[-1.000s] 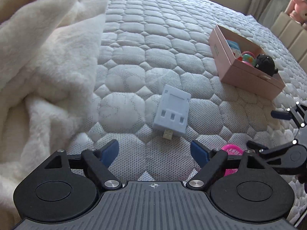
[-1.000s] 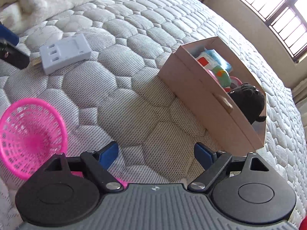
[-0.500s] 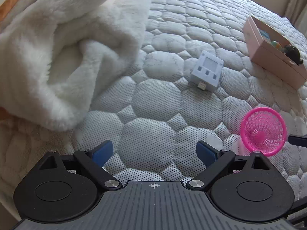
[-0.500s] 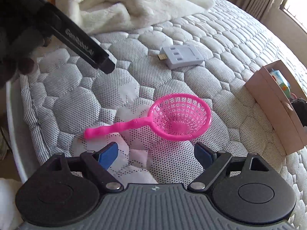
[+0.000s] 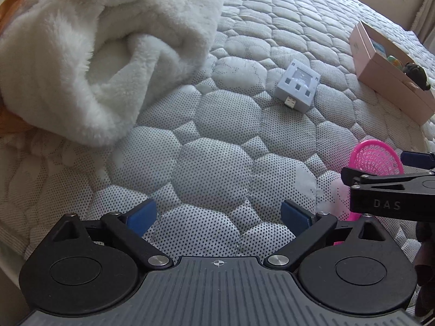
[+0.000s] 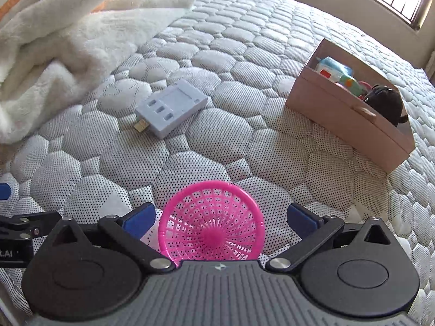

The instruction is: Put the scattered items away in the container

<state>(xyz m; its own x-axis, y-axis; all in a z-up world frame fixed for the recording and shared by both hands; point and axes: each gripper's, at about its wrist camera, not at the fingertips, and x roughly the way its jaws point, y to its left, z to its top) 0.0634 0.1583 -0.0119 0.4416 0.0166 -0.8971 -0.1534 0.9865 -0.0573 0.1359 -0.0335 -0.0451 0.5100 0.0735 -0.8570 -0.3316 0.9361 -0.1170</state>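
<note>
A pink plastic strainer (image 6: 213, 224) lies on the quilted mattress, its round bowl between the jaws of my right gripper (image 6: 220, 217), which are opening; the pads do not touch it. Its rim shows at the right in the left wrist view (image 5: 376, 156). A pale blue-grey adapter block (image 6: 170, 107) with a USB plug lies further out (image 5: 297, 85). The pink cardboard box (image 6: 350, 116) holding toys and a black plush stands at the right (image 5: 391, 87). My left gripper (image 5: 218, 216) is opening over bare mattress with nothing between its jaws.
A fluffy white blanket (image 5: 89, 49) is heaped on the left side of the bed (image 6: 70, 27). The mattress edge runs along the near left. A window is at the top right in the right wrist view.
Both grippers have pulled back from the box and widened. The right one swung over the pink strainer, whose bowl now sits between its jaws. The left one drifted left, away from the adapter.
</note>
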